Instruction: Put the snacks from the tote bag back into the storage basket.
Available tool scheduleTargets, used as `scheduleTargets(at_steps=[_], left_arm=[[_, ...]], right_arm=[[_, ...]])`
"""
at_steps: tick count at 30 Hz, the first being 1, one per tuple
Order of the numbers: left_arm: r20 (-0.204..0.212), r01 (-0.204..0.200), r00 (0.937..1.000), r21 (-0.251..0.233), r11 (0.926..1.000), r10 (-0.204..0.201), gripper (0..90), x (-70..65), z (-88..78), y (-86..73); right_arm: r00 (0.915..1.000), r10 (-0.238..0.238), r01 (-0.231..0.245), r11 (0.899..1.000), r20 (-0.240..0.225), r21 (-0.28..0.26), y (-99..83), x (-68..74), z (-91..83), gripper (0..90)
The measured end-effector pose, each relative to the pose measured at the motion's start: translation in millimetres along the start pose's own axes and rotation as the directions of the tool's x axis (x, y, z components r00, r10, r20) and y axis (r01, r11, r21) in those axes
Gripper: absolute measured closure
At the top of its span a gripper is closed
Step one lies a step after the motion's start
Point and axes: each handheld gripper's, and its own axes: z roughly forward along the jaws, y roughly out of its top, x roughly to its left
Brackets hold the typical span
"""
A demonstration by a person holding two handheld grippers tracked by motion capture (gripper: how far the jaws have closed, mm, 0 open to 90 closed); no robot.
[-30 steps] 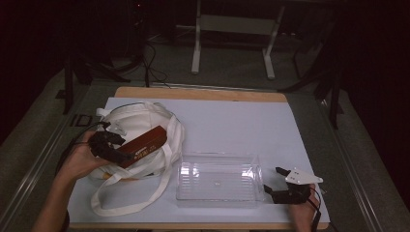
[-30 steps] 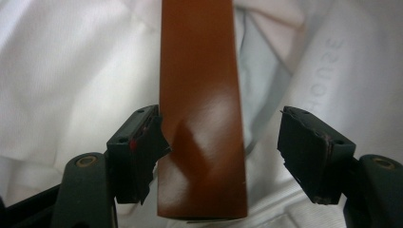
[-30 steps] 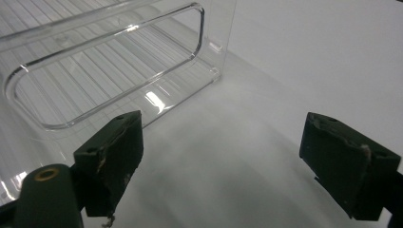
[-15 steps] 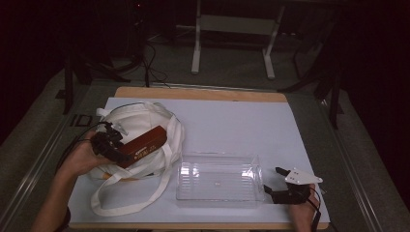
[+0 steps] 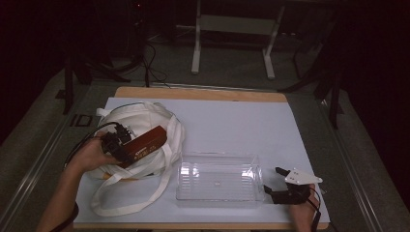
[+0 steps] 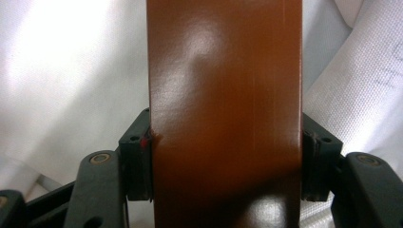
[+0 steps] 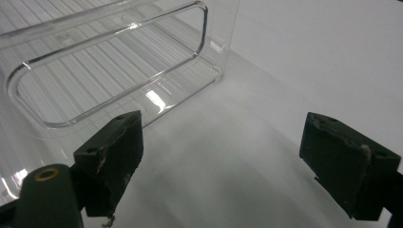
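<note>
We have the left claw [image 5: 126, 151] over the white tote bag [image 5: 140, 123] at the left of the counter [image 5: 232, 121], and its jaws have just been closing on the brown box [image 5: 147, 143]; in the left gripper view both pads [image 6: 138, 161] sit against the box's [image 6: 225, 109] long sides, so we judge the grip made. The box lies across the bag's mouth, tilted, one end toward the clear plastic bin [image 5: 218, 180] that stands just beside the bag. Our right claw [image 5: 273, 181] rests by the bin's right end, jaws wide apart with nothing between them; in the right gripper view the bin's wall [image 7: 119, 61] is close ahead. The box's surface looks glossy, so we think it could slide or swivel between the pads if we lift quickly, since we hold it near one end. The bag's straps [image 5: 125, 193] loop loosely on the counter, and the cloth could catch and drag along. The light bin might shift if the box bumps its rim.
</note>
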Motion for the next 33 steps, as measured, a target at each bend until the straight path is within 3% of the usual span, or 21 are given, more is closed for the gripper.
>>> scheduleTargets(at_steps=[5, 6, 21, 24, 33], left_arm=[[0.021, 0.002, 0.9998, 0.044, 0.999, -0.003, 39.1, 1.5, 4.2, -0.2], [0.02, -0.01, 0.9998, 0.084, 0.9964, 0.008, 39.1, 0.2, 9.5, 0.2], [0.002, -0.03, 0.9996, 0.116, 0.9929, 0.03, 42.9, -2.2, 9.1, 3.9], [-0.062, -0.056, 0.996, 0.123, 0.9909, 0.064, 43.5, -4.7, 7.7, 4.6], [-0.103, -0.075, 0.9907, 0.139, 0.9876, 0.089, 43.9, -6.5, 3.6, 4.8]], right_arm=[[1.0, 0.0, 0.0, 1.0, 0.0, 0.0, 0.0, 0.3, 0.0, 14.6], [1.0, 0.001, -0.001, 1.0, 0.0, 0.001, 0.0, 0.3, -0.1, 14.6], [0.9999, -0.014, 0.014, 1.0, 0.004, -0.003, -0.1, 1.8, -0.4, 14.6], [0.9999, -0.015, 0.015, 1.0, 0.005, -0.004, -0.2, 2.1, -0.7, 14.6], [0.9997, -0.021, 0.021, 1.0, 0.01, -0.006, -0.3, 2.6, -0.8, 14.6]])
